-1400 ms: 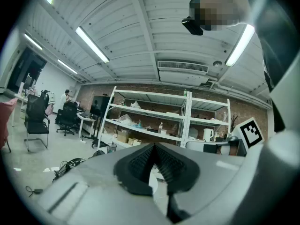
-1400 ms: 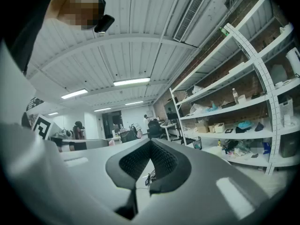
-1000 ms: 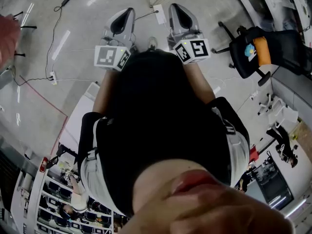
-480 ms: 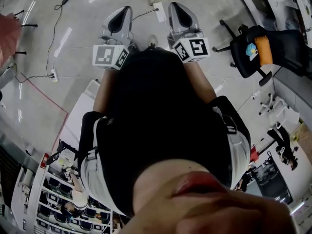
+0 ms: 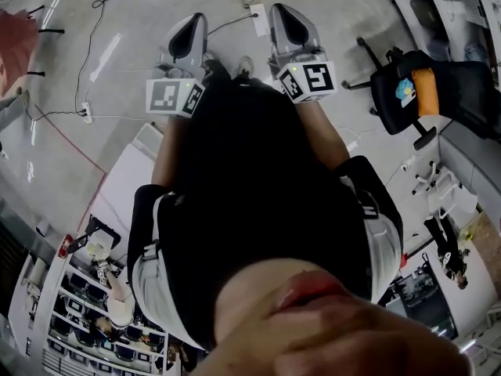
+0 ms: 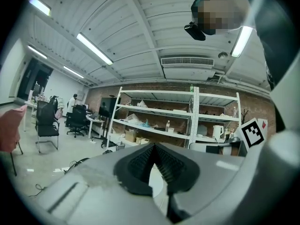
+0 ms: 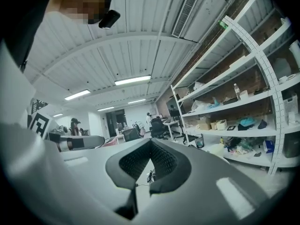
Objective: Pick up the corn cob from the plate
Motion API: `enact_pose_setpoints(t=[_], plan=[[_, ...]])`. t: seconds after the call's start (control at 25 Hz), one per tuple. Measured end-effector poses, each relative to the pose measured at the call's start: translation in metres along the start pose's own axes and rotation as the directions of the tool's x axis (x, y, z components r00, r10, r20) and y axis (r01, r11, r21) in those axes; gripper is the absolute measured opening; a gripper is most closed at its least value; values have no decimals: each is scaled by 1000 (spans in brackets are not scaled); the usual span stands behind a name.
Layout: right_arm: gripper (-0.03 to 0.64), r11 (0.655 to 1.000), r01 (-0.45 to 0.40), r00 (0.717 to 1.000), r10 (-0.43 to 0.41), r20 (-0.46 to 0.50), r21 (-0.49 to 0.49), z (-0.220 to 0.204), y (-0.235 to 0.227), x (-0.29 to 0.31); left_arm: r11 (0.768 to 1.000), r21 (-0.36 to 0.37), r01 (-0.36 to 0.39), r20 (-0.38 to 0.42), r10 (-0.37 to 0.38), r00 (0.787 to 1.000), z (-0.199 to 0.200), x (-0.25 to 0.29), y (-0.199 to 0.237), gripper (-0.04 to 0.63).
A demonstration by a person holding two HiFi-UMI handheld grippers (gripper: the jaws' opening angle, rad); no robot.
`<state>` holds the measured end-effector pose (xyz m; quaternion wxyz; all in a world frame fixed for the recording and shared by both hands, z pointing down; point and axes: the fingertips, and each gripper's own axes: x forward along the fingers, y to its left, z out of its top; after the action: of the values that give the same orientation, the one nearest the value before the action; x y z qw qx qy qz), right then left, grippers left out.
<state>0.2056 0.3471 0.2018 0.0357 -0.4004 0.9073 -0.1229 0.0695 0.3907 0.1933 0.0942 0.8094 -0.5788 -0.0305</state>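
Corn cob, plate: in no view. Left gripper (image 6: 153, 146), right gripper (image 7: 150, 143): both pressed together, empty, pointing level. Step, judged: pre-approach, task not begun. Next needs: locate plate, spread jaws, reach.

grey left tool (image 5: 196, 22), black chair (image 5: 470, 84)

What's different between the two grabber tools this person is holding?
The left gripper sits slightly lower in the head view than the right gripper. The left marker cube shows a different black-and-white pattern from the right marker cube. Both grippers are shut, hold nothing and point the same way.
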Motion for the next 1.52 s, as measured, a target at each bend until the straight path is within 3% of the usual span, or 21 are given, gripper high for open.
enact_pose_setpoints(t=[0.4, 1.52], plan=[[8, 1000, 23, 1000, -23, -2, 7, -5, -5, 29, 999, -24, -29, 0, 29, 1000, -4, 9, 35, 2], [8, 983, 181, 983, -181, -15, -8, 3, -26, 208, 988, -65, 140, -14, -141, 990, 34, 134, 187, 2]])
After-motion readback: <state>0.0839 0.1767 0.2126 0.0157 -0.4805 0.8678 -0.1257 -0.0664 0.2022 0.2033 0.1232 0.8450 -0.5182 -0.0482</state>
